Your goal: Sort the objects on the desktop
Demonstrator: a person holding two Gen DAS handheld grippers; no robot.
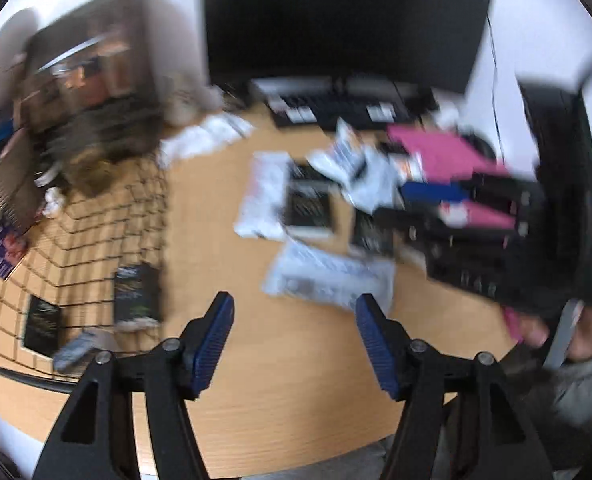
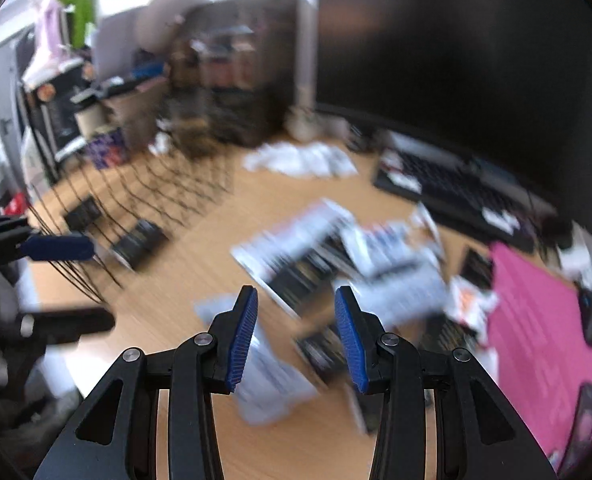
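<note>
**Both grippers empty above a scattered pile, basket waiting to one side**

Nearest in the left wrist view, the left gripper (image 1: 295, 334) has its blue pads spread wide over bare wooden desk (image 1: 296, 400), nothing between them. In the right wrist view the right gripper (image 2: 296, 330) stands with a narrower gap, also holding nothing; a pale packet (image 2: 272, 380) lies on the desk below it.

Just beyond, at about one o'clock of the left gripper, lies the loose heap of pale packets and dark cards (image 1: 328, 200) to be sorted. It looks unsorted because the pieces overlap at odd angles.

At nine to ten o'clock stands a black wire basket (image 1: 96, 232) with dark cards (image 1: 136, 296) inside, probably one sorting destination.

Farther, at twelve, a keyboard (image 1: 336, 108) sits under a dark monitor (image 1: 336, 20). A pink sheet (image 1: 448, 152) lies at two o'clock.
</note>
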